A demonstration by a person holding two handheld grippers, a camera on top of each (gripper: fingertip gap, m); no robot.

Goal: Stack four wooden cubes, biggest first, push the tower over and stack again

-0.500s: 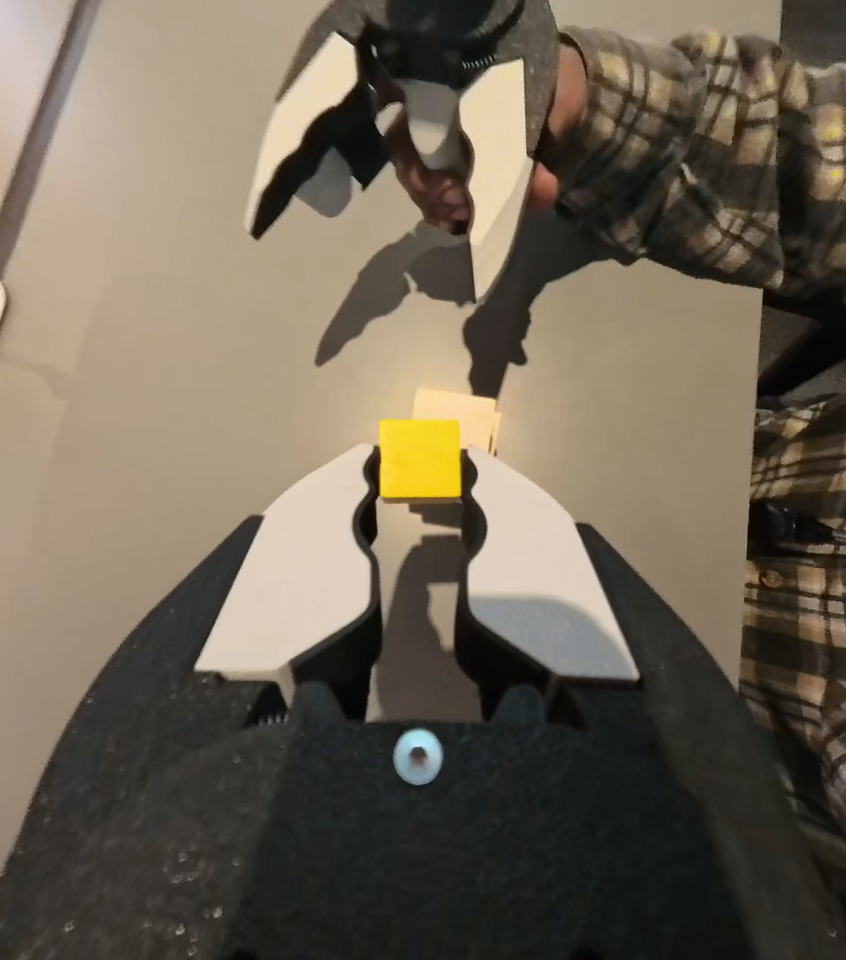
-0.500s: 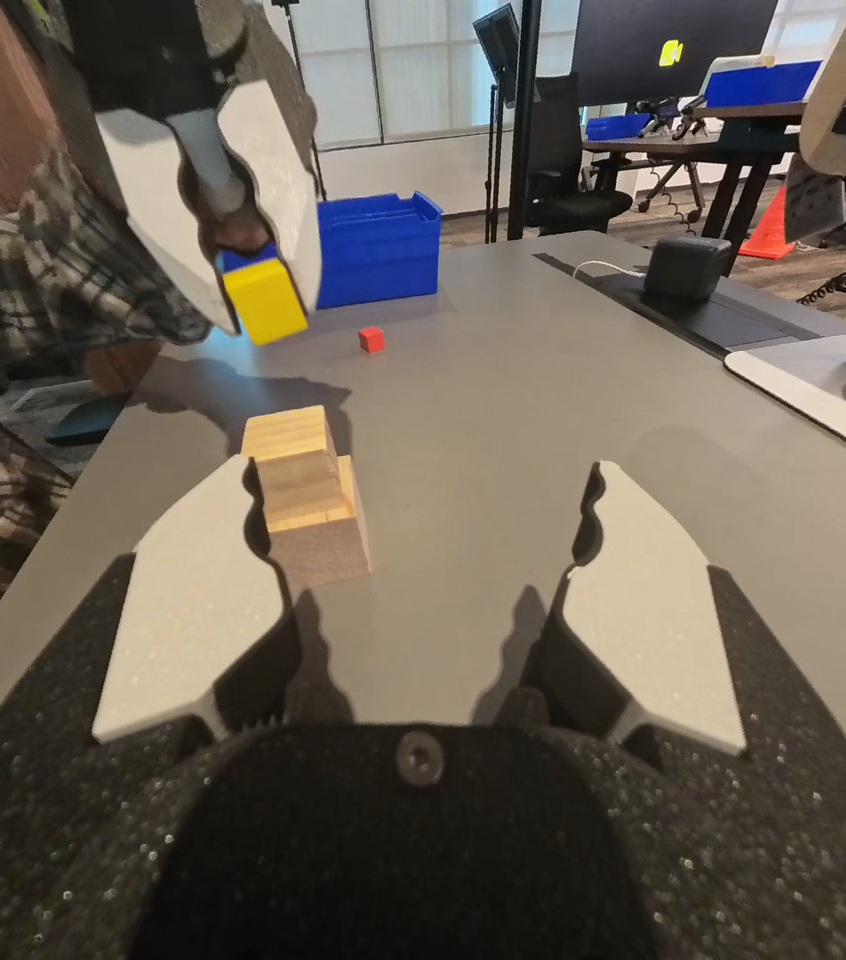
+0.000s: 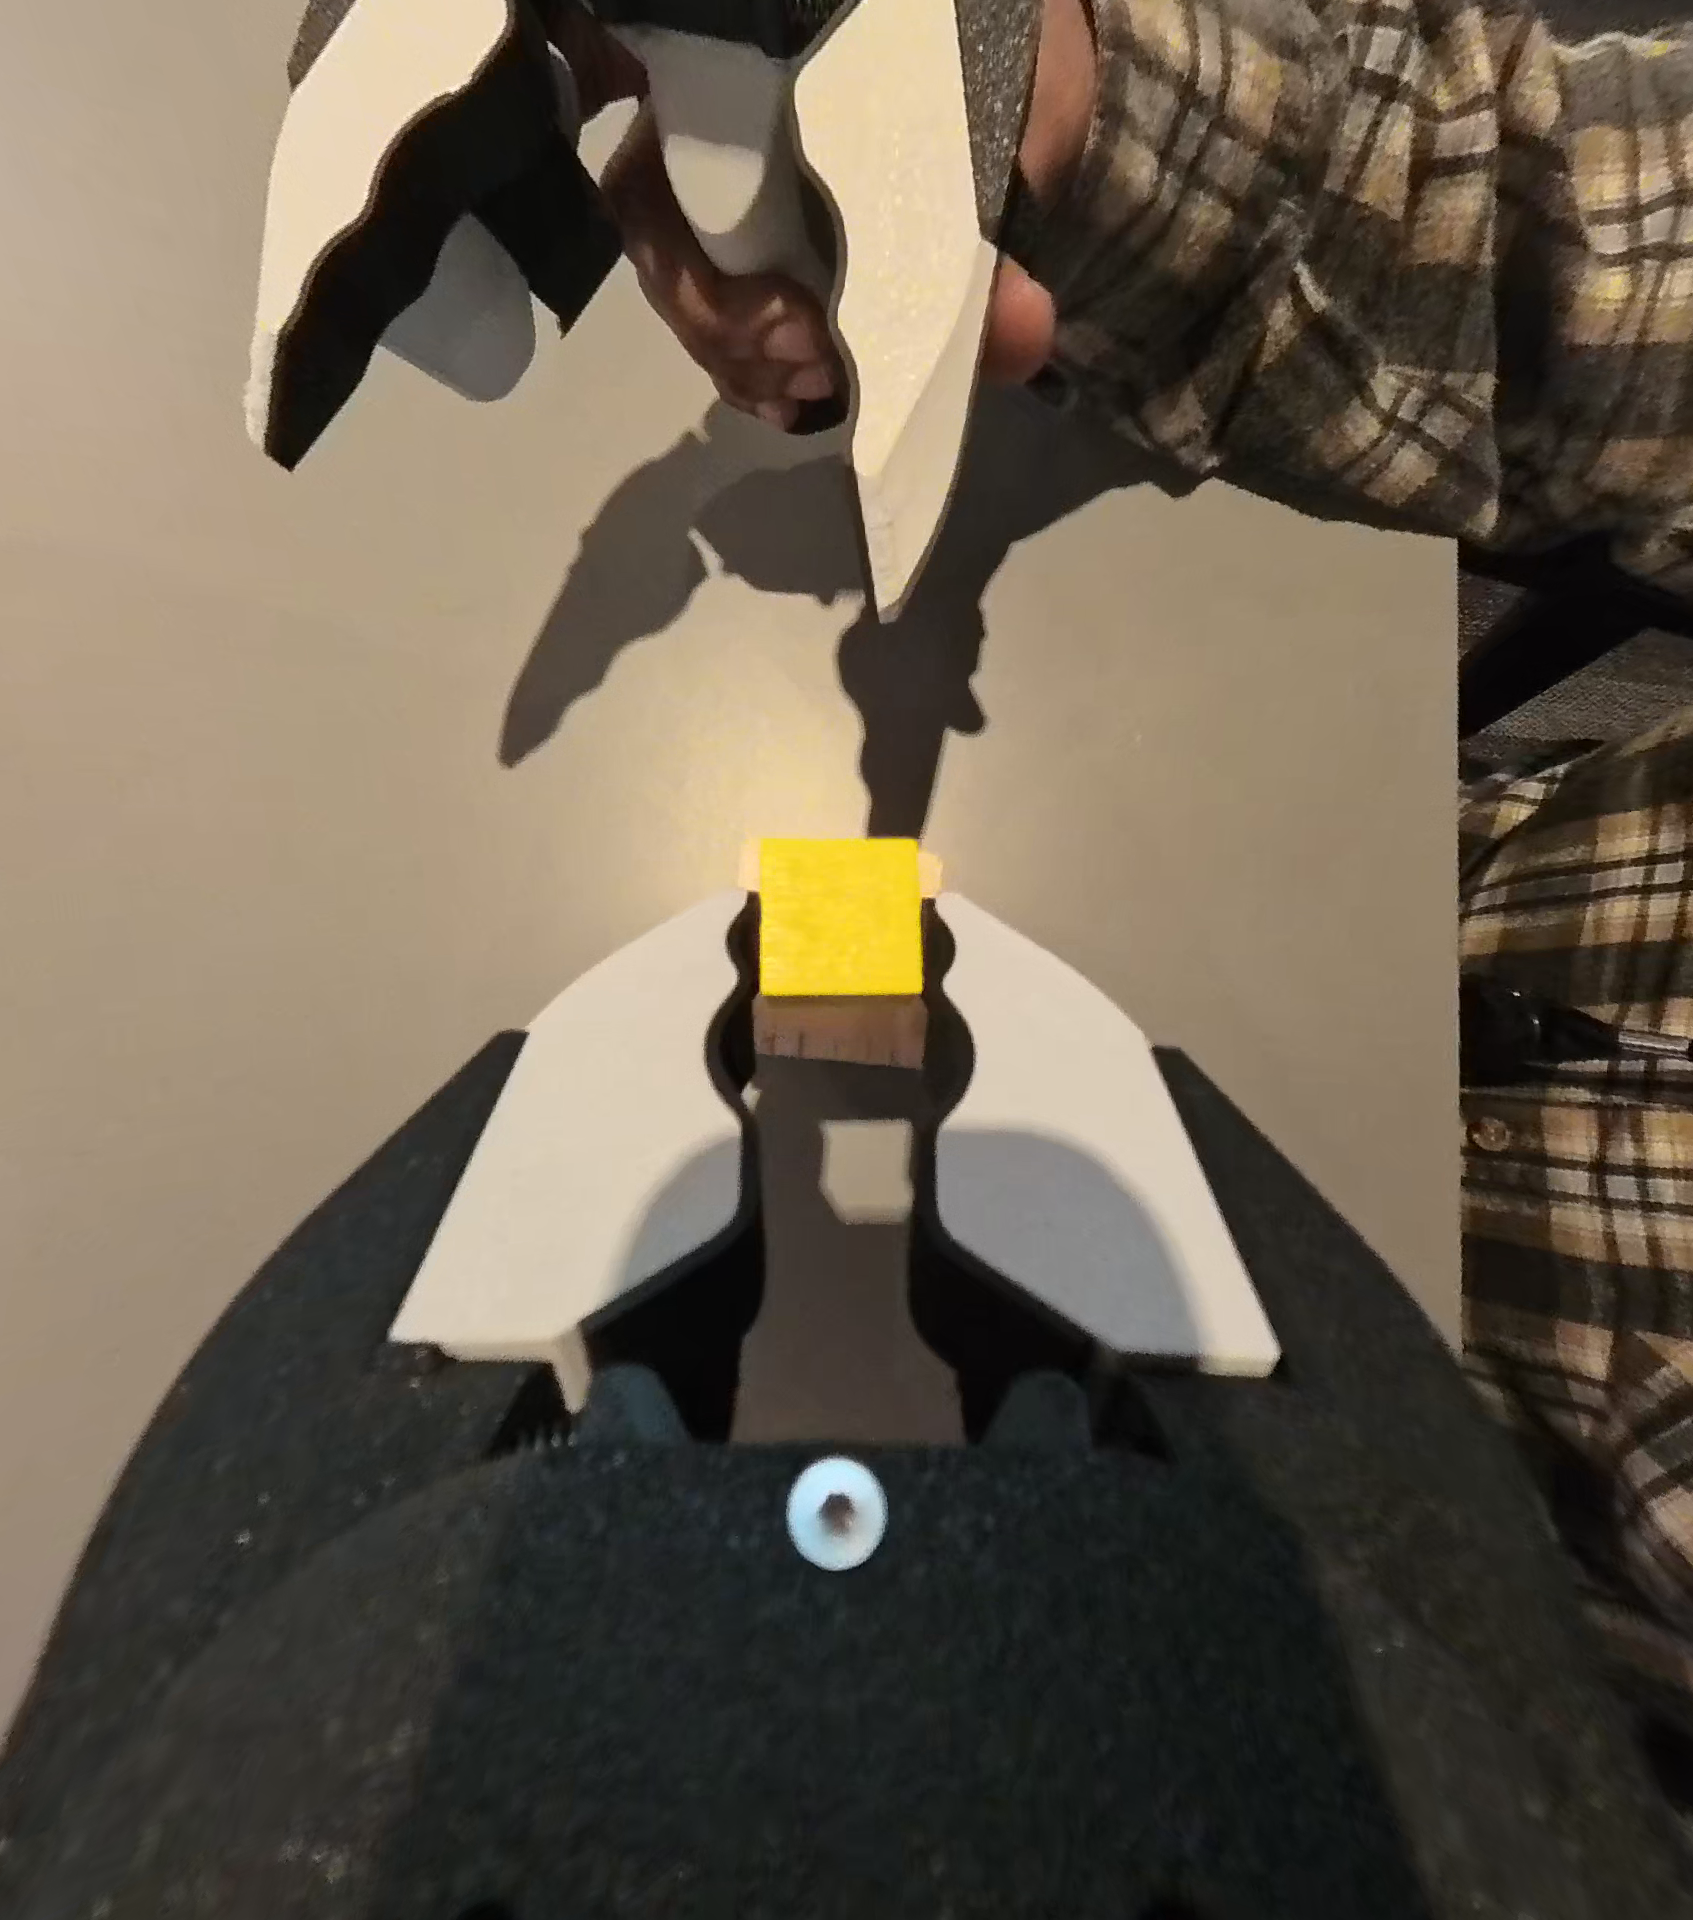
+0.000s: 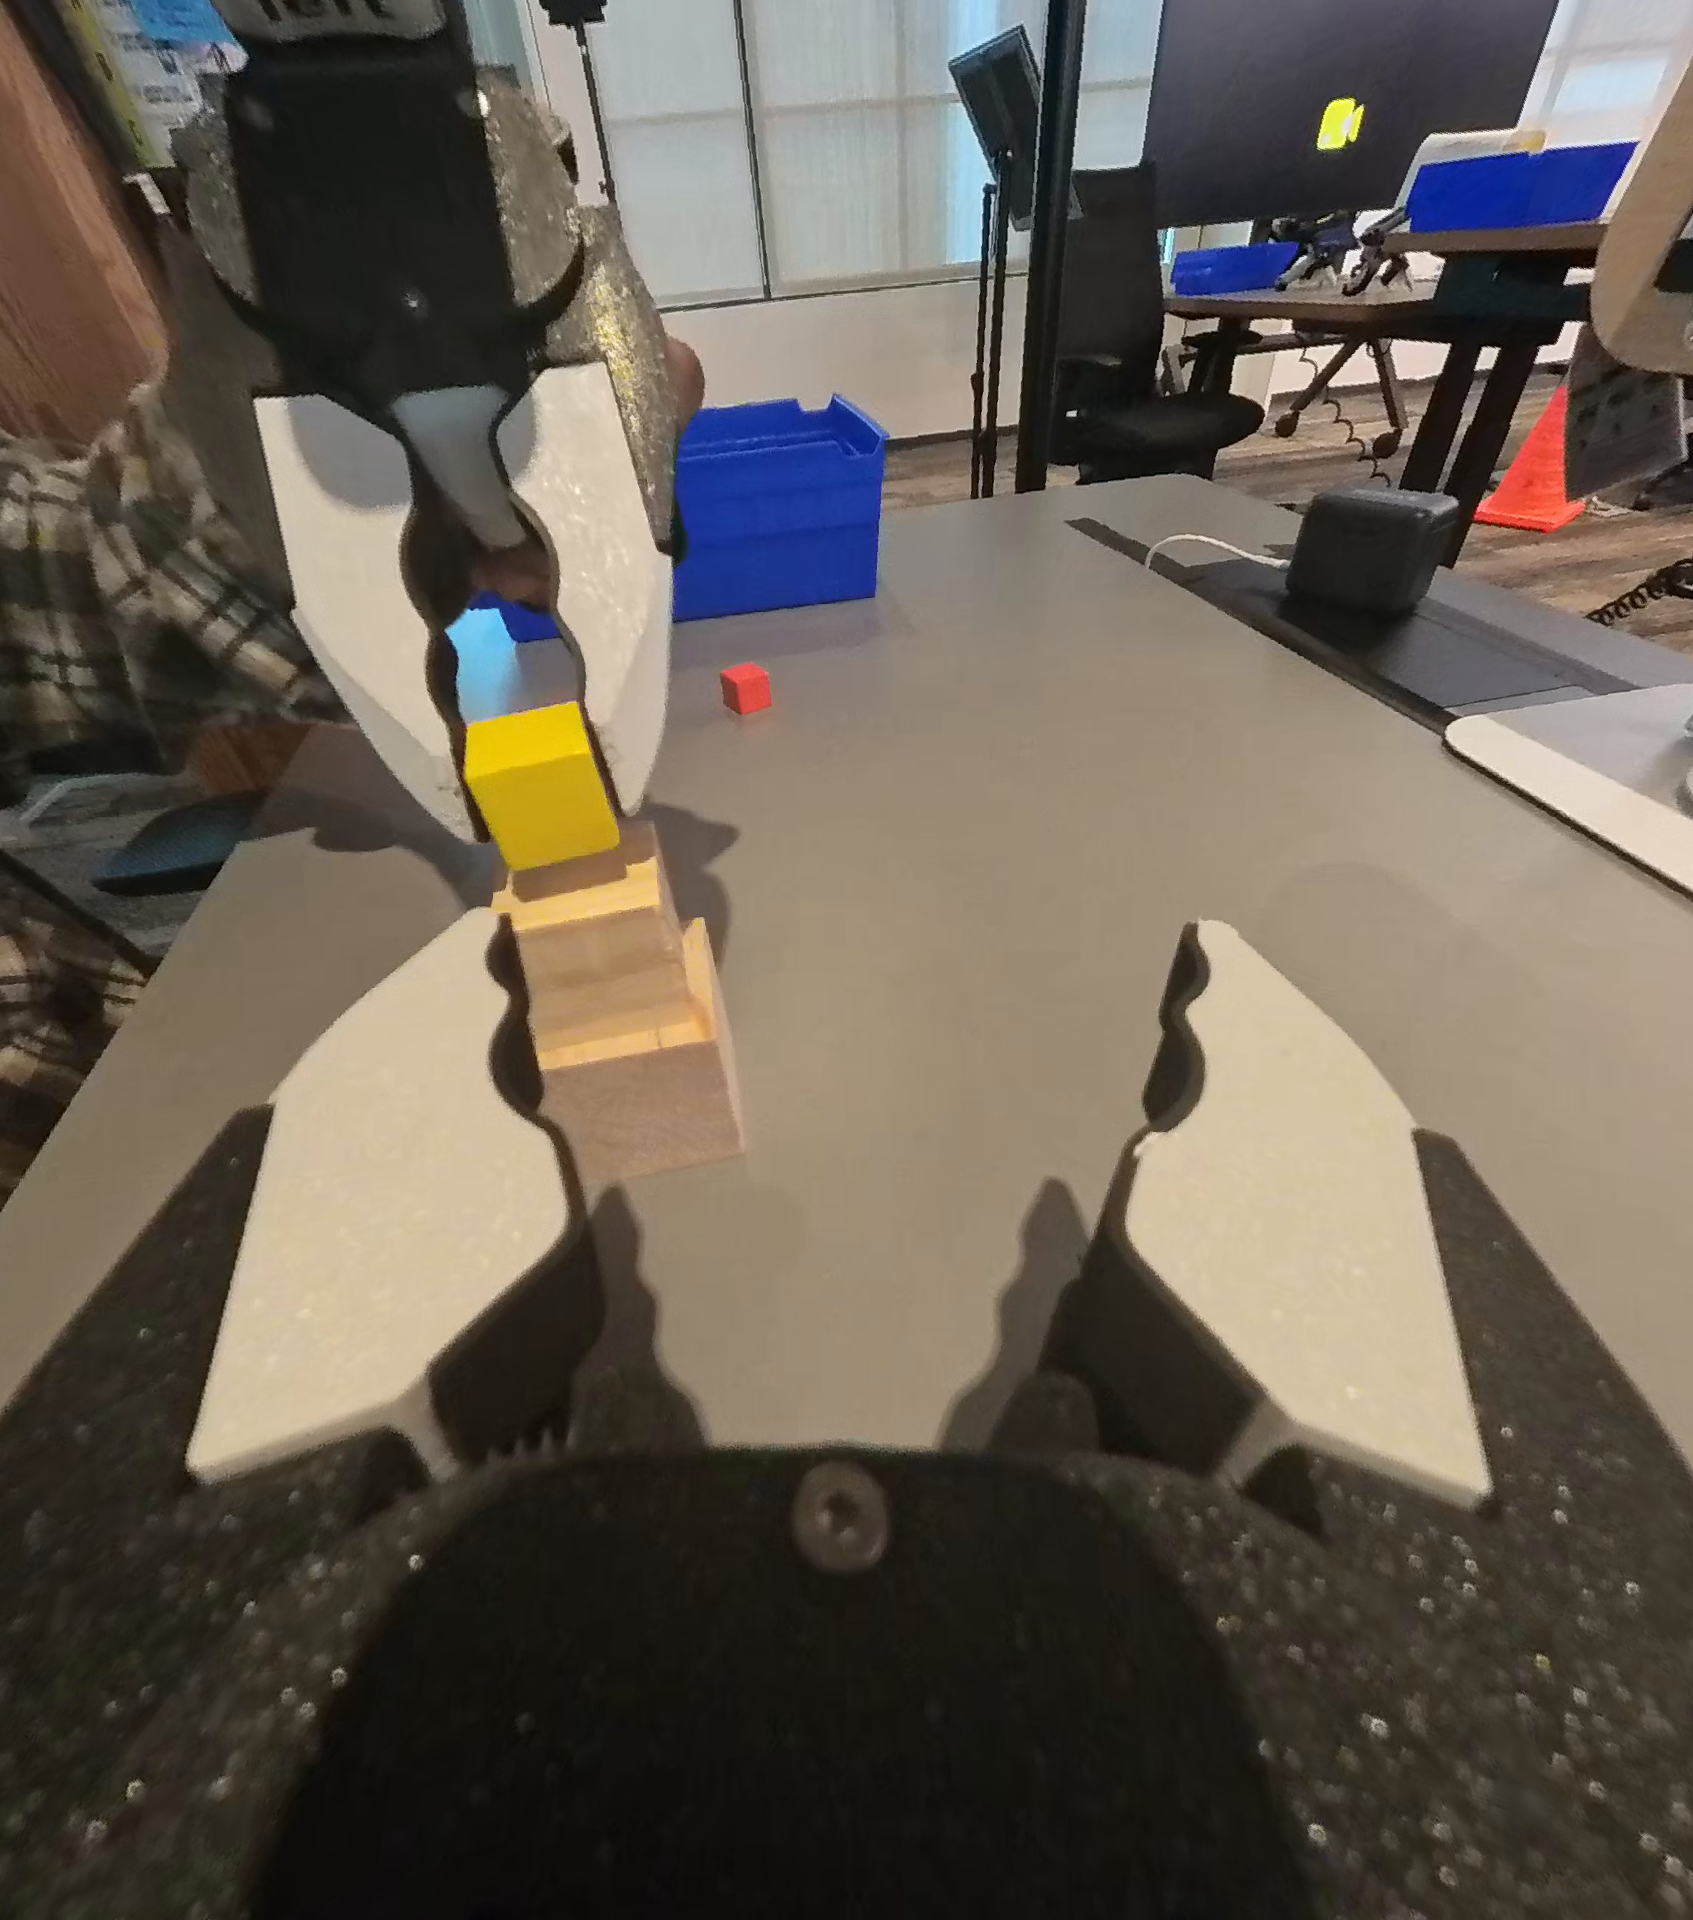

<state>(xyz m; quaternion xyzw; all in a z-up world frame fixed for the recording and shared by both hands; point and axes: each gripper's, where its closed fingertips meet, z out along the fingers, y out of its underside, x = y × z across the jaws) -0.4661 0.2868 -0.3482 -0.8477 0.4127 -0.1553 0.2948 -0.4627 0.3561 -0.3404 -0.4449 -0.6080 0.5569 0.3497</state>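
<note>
My left gripper (image 3: 840,914) is shut on a yellow cube (image 3: 840,935). In the right wrist view the left gripper (image 4: 546,821) holds the yellow cube (image 4: 541,784) down onto or just above a stack of two plain wooden cubes; I cannot tell whether they touch. The middle cube (image 4: 603,956) sits on the big cube (image 4: 644,1101), whose wood shows under the yellow cube (image 3: 837,1044). A small red cube (image 4: 745,688) lies farther back on the grey table (image 4: 1029,831). My right gripper (image 4: 837,935) is open and empty, its left finger beside the stack; it also shows in the left wrist view (image 3: 577,525).
A blue bin (image 4: 780,520) stands at the table's far edge. A black box (image 4: 1372,561) with a white cable sits at the back right. A white mat (image 4: 1600,790) with a stand lies at the right edge. A plaid sleeve (image 4: 42,582) is at the left.
My left gripper has come down with the yellow cube, from well above the table to right over the two-cube stack. The right gripper stays open beside the stack.
</note>
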